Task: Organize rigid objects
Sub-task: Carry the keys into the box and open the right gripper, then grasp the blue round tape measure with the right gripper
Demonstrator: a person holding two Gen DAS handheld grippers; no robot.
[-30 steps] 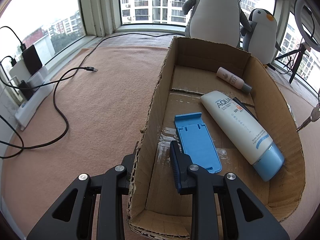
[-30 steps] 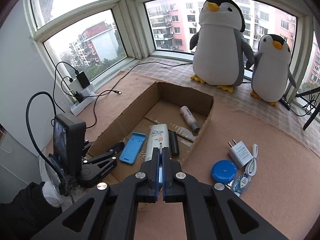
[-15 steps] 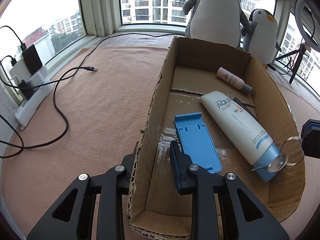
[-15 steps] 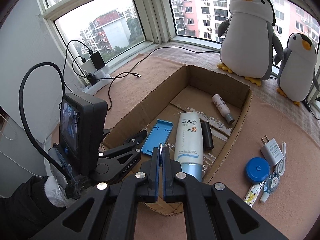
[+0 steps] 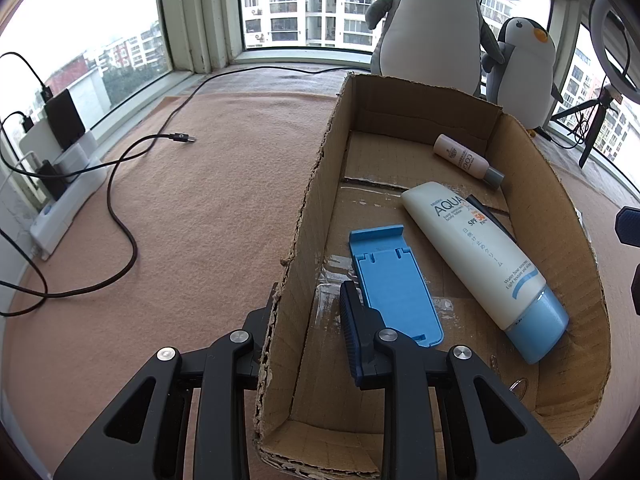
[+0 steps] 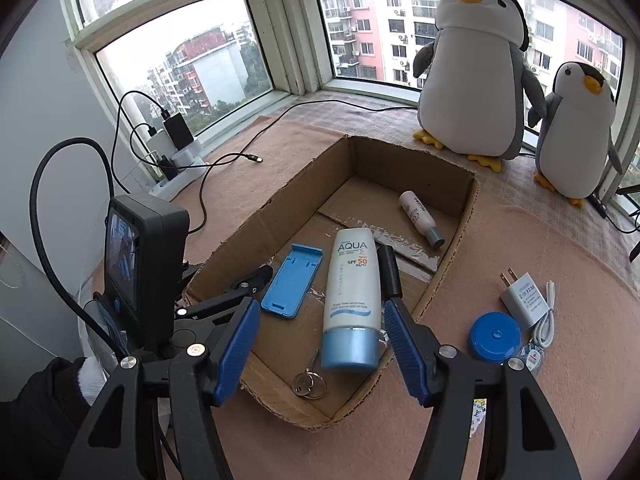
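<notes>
A cardboard box (image 6: 460, 236) holds a blue phone stand (image 6: 291, 283), a white AQUA tube (image 6: 353, 295), a black stick (image 6: 389, 271), a small pink bottle (image 6: 420, 218) and a key ring with keys (image 6: 307, 381) at its near end. My right gripper (image 6: 318, 348) is open and empty above the keys. My left gripper (image 5: 308, 324) straddles the box's left wall (image 5: 308, 216), one finger inside and one outside. The key ring (image 5: 518, 385) peeks out in the left wrist view beside the tube (image 5: 480, 248) and stand (image 5: 394, 284).
Right of the box lie a white charger plug (image 6: 522, 295), a white cable (image 6: 547, 320), a blue round tape case (image 6: 495, 336) and small packets. Two plush penguins (image 6: 472, 80) stand at the window. A power strip (image 5: 60, 184) and black cables (image 5: 120, 208) lie left.
My right gripper moved over the box's near end, opened and let go of the key ring, which now lies on the box floor. The left gripper has not moved.
</notes>
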